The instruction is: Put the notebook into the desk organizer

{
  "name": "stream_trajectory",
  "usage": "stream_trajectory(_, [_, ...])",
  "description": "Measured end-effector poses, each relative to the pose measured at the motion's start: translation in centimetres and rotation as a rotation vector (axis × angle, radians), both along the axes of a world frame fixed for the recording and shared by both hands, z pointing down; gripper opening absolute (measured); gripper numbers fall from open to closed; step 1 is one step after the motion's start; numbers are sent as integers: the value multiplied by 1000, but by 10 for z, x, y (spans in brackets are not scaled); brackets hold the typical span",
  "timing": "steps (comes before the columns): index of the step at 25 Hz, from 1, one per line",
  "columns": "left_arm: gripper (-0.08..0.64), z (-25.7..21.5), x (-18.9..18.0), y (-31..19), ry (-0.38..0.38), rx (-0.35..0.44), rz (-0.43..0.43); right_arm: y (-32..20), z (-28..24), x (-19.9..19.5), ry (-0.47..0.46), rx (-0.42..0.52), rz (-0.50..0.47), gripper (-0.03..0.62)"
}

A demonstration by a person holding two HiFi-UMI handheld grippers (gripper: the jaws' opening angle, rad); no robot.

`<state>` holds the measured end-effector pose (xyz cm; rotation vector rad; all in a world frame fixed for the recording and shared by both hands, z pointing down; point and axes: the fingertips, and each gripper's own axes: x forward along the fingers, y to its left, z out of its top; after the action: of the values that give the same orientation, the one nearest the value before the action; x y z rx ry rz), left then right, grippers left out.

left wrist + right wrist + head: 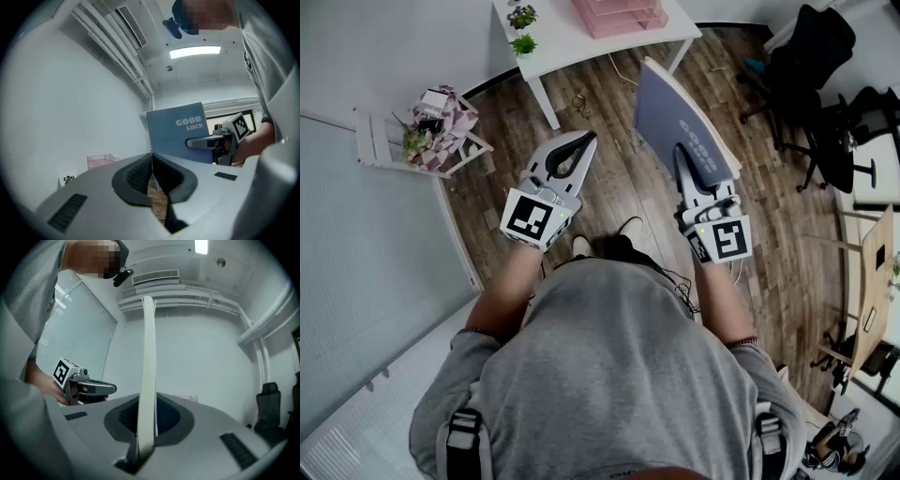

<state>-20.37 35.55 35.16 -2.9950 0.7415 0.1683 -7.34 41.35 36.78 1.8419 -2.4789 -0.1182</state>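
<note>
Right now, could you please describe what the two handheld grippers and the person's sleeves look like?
The left gripper and right gripper are light grey plastic shells with dark ribbed pads inside curved jaws. Each carries a white cube with black square markers. The person wears a grey sweatshirt with ribbed cuffs and black shoulder straps.
</note>
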Motion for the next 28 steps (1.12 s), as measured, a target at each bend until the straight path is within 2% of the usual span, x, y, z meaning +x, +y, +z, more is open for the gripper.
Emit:
stream_trajectory(7, [21, -2, 16, -16, 1, 1, -45, -17, 1, 14, 25, 25, 27, 38])
stream_trajectory(13, [21, 7, 28, -23, -4, -6, -52, -26, 5, 32, -13, 32, 63, 38])
stream_trajectory(19, [21, 14, 38, -24, -5, -21, -55, -30, 8, 39, 10, 29, 71, 38])
stream_trajectory(28, [21, 19, 57, -36, 1, -29, -63, -43, 11, 56, -3, 15, 54, 38])
